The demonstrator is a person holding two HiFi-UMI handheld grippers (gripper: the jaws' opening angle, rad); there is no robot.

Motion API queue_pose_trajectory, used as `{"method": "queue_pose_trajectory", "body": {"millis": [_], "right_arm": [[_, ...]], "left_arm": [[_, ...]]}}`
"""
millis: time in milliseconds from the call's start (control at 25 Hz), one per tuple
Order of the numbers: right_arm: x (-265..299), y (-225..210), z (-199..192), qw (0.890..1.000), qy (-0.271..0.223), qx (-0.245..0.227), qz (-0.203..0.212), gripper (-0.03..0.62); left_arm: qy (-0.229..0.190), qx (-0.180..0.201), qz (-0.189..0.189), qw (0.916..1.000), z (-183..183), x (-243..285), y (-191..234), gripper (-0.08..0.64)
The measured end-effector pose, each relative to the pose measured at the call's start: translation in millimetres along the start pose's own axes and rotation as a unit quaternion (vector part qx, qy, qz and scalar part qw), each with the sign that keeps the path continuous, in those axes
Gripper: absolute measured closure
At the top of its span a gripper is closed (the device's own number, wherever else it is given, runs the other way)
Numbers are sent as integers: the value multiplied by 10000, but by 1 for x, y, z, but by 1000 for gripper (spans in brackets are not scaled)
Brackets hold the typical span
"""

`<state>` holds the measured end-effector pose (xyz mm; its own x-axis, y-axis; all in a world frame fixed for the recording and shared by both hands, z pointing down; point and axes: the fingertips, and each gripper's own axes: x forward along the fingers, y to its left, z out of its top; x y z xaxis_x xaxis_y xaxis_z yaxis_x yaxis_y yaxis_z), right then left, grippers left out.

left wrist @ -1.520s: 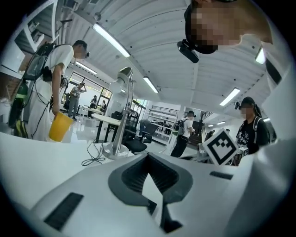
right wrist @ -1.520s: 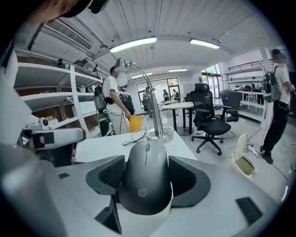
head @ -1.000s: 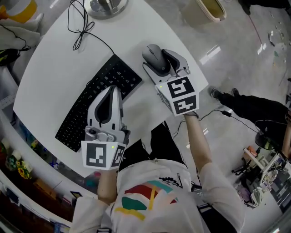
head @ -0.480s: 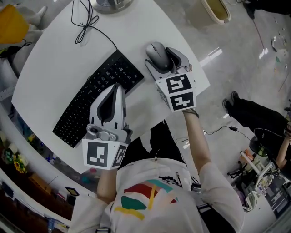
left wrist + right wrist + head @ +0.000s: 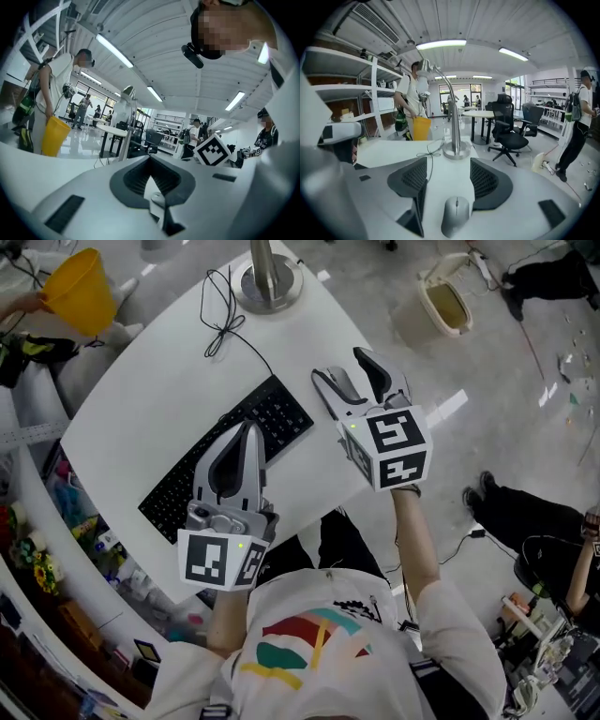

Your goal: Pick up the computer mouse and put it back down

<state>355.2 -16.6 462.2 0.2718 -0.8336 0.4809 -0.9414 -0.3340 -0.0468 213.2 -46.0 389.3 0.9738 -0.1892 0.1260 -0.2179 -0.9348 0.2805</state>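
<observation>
Two tools: left tool (image 5: 248, 427) narrow, empty; right tool (image 5: 354, 376) wide above the mouse (image 5: 456, 215).

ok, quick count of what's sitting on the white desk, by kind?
Keyboard: 1
Computer mouse: 1
Metal stand: 1
Black cable: 1
Total: 4

Right gripper (image 5: 340, 367), jaws wide: grey computer mouse (image 5: 455, 214) fills the gap near their roots. Ahead of claw: bare round white table (image 5: 155, 399), passable. Beyond: round steel pole base (image 5: 270, 285), looped black cable (image 5: 223, 320). Left of claw: black keyboard (image 5: 239, 446).
</observation>
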Motion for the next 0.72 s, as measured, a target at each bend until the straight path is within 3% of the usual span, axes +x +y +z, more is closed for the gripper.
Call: {"method": "queue_pose_trajectory", "body": {"millis": [40,160,200,320,440,600,720], "right_arm": [[-12,9,19,9999,-140,-19,18,312],[-49,37,84,9974,-654,-295,-47,536],[-59,48,108,9951,-888,-431,0,563],[-89,95,175,9823,-1657,-686,534,578],[-117,152,219,9650,-2162,-848,1220,578],[-140,231,247,9317,-2553,-969,2394,578],[-146,274,244,9153,-2515,-1120,2940,578]], "left_arm": [[-84,32,51,9999,15,-10,-3,517],[-514,165,320,9980,68,-40,-3,517],[-716,245,434,9962,88,-50,0,517],[-1319,556,810,9864,143,-82,8,517],[-1736,761,1177,9748,182,-122,16,517],[-2105,999,1765,9563,210,-175,27,517],[-2243,1113,2207,9427,218,-211,33,517]]}}
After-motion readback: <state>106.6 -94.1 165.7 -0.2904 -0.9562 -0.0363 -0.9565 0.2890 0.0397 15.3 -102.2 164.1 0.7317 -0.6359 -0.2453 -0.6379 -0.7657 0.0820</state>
